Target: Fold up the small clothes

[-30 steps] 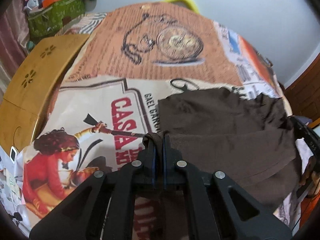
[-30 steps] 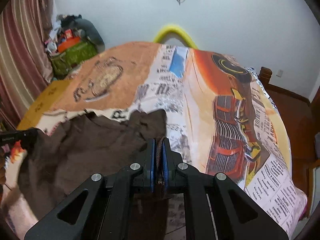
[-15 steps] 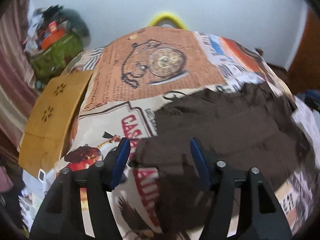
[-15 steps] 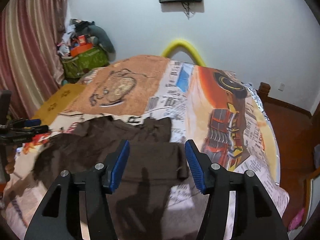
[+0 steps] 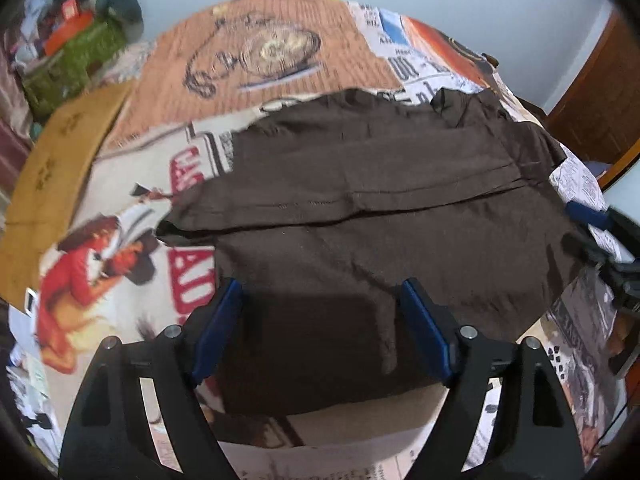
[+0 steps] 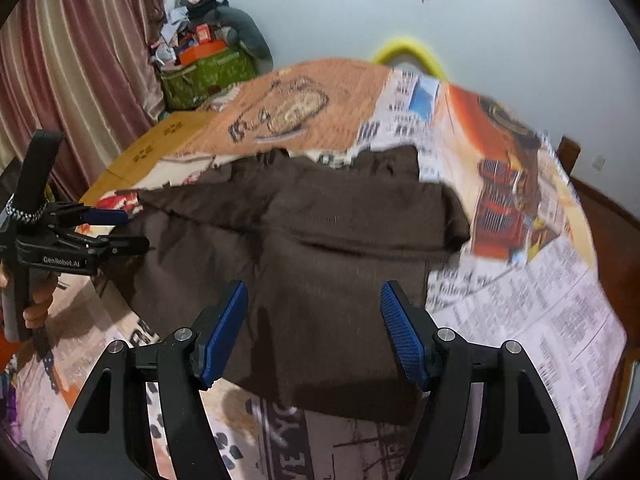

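On the printed bedspread (image 6: 520, 280), brown garment (image 5: 380, 208) lay half-folded; left tool (image 5: 320, 320) and right tool (image 6: 314, 316) were opening, holding nothing, fold apparently laid

left gripper (image 5: 320, 312) tilted steeply down over the brown garment (image 5: 380, 200), jaws opening, nothing gripped. right gripper (image 6: 314, 312) likewise above it, jaws opening, empty.

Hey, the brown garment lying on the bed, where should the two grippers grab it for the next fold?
Probably the near hem of the brown garment: right gripper takes its right corner, left gripper its left, both from above. That edge lies flat, free and nearest. Both jaws are opening, nothing pinched.
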A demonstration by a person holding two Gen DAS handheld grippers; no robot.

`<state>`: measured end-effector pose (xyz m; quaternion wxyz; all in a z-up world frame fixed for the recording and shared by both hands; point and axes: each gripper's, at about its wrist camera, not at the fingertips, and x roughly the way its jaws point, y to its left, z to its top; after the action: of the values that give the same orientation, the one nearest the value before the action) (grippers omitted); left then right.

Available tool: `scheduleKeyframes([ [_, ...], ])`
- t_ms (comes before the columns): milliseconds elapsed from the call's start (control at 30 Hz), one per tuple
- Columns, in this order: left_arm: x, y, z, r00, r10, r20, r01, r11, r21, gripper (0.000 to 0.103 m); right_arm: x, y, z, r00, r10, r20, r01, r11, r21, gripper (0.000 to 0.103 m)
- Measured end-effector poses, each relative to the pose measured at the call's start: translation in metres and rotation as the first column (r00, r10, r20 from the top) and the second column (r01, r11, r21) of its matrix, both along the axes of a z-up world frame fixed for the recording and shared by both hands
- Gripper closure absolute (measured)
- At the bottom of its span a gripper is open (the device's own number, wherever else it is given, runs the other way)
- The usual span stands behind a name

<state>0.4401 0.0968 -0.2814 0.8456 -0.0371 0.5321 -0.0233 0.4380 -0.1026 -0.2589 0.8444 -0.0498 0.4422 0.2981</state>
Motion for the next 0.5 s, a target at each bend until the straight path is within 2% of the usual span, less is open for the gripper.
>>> scheduleKeyframes([
  [67,0.005,-0.003,-0.001,1.0,-0.006,0.003,0.006,1.0,0.001,0.022,0.003,0.0,-0.011,0.999,-0.008,-0.041,0.007,1.0,-0.008,0.038],
  [300,0.042,-0.013,-0.008,0.999,-0.034,-0.019,0.034,0.999,0.029,0.019,0.003,0.004,-0.016,1.0,0.001,-0.031,-0.001,1.0,-0.012,0.031],
  [433,0.073,-0.012,-0.01,0.999,-0.017,-0.031,0.016,0.999,-0.032,0.016,-0.001,0.004,-0.017,1.0,0.016,-0.016,-0.016,1.0,-0.02,0.03],
  [500,0.093,-0.012,-0.008,0.999,-0.003,-0.033,0.002,1.0,-0.018,0.017,-0.002,0.002,-0.019,1.0,0.021,-0.016,-0.021,1.0,-0.016,0.03],
])
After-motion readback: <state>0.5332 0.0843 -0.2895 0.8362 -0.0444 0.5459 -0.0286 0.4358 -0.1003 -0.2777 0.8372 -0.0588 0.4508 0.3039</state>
